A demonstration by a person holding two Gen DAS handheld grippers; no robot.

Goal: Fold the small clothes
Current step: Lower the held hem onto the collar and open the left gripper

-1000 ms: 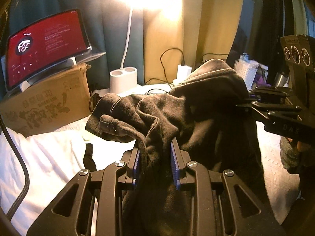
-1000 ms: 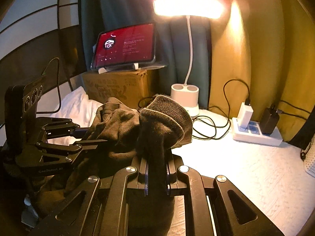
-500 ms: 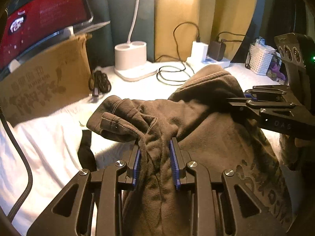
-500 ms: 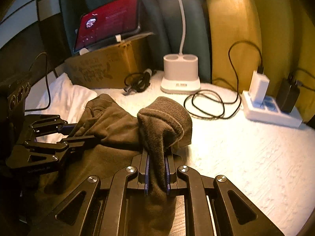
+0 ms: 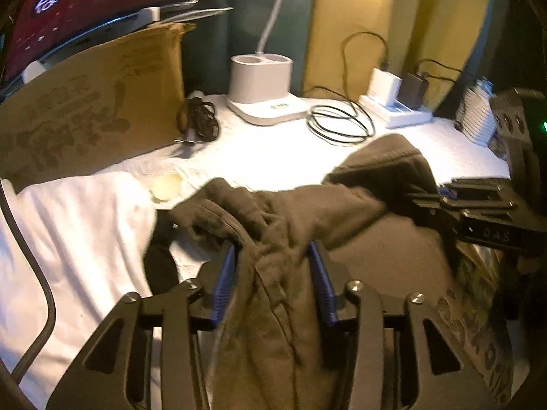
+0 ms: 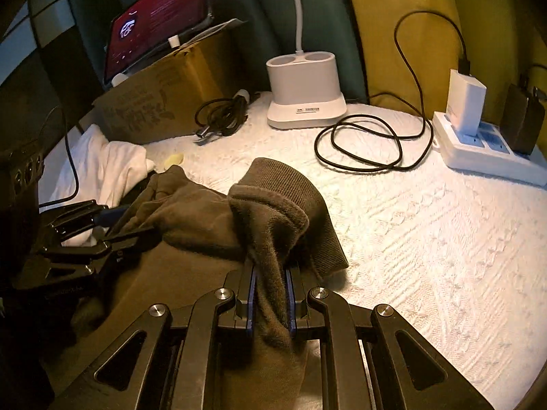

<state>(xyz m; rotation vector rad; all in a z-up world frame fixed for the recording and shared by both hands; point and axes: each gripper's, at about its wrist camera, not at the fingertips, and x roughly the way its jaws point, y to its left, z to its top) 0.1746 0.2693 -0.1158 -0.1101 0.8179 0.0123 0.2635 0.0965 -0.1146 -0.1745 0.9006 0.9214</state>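
Left gripper (image 5: 273,273) jaws opening, brown garment (image 5: 273,225) loose between the blue pads (image 5: 225,276). Garment lies bunched on the white bedspread (image 6: 427,239). Right gripper (image 6: 270,294) clamped on its ribbed cuff (image 6: 273,188).

Black fingers (image 5: 225,280), blue ribbed pads
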